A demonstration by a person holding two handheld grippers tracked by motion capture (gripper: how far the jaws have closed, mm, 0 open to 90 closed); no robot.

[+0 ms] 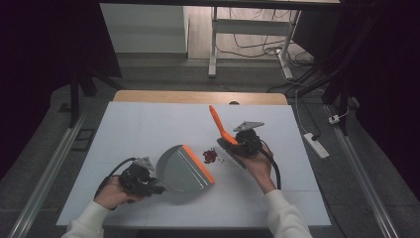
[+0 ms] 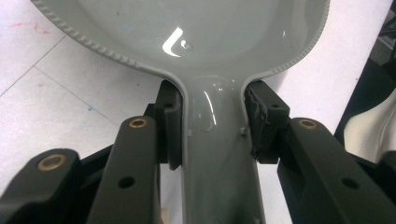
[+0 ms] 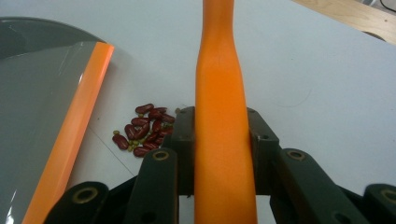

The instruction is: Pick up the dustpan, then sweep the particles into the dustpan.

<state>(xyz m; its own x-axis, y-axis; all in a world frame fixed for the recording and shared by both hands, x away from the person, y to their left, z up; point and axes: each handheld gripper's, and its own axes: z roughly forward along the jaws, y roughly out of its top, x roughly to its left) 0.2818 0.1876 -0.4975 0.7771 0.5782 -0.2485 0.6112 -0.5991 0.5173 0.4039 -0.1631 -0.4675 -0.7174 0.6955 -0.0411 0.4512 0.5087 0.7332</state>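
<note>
Right gripper clamped on the orange brush handle, left gripper clamped on the grey dustpan handle. Beans sit between brush head and the pan's orange lip — just off the lip, right hand nearer. Small loose pile, dark red beans plus a few yellowish bits — sweep runs toward the lip.

Clamped in the left gripper's black jaws, the dustpan is grey with an orange lip. The brush handle between the right gripper's pads is orange. Just left of it lie dark red beans with small yellow-green ones, on the white table.
</note>
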